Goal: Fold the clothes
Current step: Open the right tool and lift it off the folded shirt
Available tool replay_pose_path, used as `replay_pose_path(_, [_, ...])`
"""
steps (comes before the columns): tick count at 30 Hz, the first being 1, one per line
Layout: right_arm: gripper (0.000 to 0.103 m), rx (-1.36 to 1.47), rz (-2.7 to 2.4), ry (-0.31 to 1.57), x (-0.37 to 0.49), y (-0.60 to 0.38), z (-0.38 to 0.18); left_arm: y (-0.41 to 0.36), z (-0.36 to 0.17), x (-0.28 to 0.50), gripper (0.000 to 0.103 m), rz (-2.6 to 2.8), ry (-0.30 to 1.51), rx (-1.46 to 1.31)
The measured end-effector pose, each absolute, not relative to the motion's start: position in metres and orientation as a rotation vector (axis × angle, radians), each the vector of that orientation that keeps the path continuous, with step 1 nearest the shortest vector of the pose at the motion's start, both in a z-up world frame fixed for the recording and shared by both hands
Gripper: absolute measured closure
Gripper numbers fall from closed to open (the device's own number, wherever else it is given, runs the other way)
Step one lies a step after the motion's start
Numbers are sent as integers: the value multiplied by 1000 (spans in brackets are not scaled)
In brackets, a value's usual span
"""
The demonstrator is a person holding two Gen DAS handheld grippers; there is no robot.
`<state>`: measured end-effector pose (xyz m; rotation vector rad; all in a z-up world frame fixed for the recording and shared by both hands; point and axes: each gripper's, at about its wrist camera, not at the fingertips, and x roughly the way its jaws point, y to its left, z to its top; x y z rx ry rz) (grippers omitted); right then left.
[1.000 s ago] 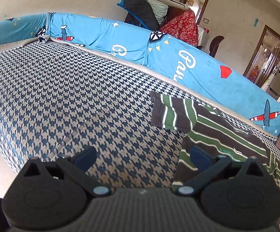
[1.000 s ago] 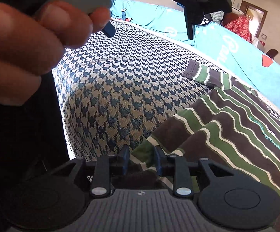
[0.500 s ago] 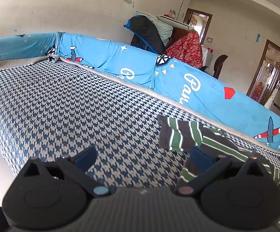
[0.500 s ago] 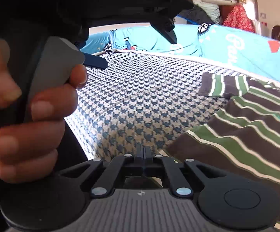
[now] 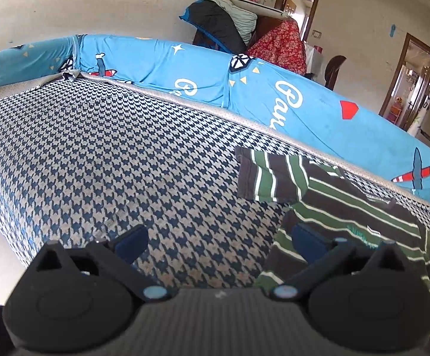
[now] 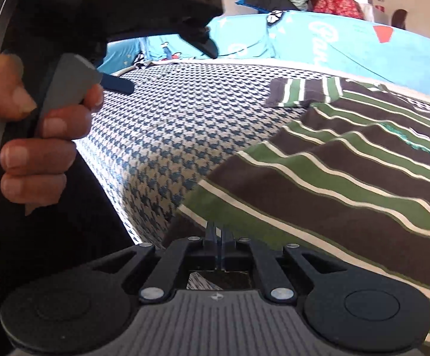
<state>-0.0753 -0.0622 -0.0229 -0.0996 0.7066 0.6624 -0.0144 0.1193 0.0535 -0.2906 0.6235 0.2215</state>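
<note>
Since the earlier frame, the right gripper (image 6: 218,233) has clenched the striped shirt's (image 6: 348,172) hem; the left gripper (image 5: 219,241) hangs released. Carry the hem smoothly toward twelve o'clock.

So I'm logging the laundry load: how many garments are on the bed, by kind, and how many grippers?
Striped shirt: 1
Left gripper, jaws open: 1
Right gripper, jaws shut on the shirt's hem: 1
Total: 3
</note>
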Motion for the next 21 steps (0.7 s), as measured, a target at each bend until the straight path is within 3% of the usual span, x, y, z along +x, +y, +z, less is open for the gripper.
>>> replay_pose_path(5, [85, -54, 478, 703, -81, -122, -16, 97, 41, -12, 0, 173, 686, -243])
replay_pose_path(21, [70, 63, -150, 741, -99, -269, -13, 49, 23, -9, 0, 77, 742, -166])
